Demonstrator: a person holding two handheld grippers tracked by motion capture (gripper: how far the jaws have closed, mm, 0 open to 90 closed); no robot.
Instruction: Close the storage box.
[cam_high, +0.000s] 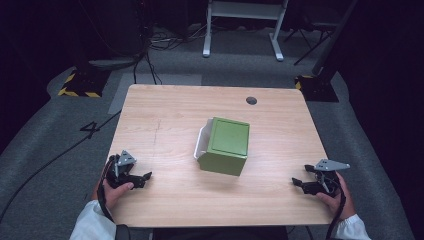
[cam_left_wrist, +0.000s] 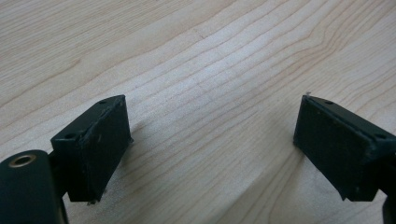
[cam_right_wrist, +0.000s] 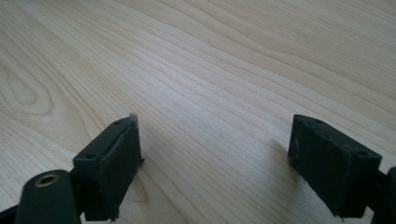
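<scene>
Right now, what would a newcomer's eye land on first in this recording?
The green box near the middle of the wooden table, tipped with a white edge showing at its left. Then the left gripper and right gripper, both open at the near corners, well apart from the box.

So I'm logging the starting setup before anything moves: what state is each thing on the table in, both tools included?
Green box: lying tipped on its side, white inside facing left, untouched.
Left tool: open, nothing between the jaws, low over the table near its front left corner.
Right tool: open, holding nothing, low near the front right corner.
</scene>
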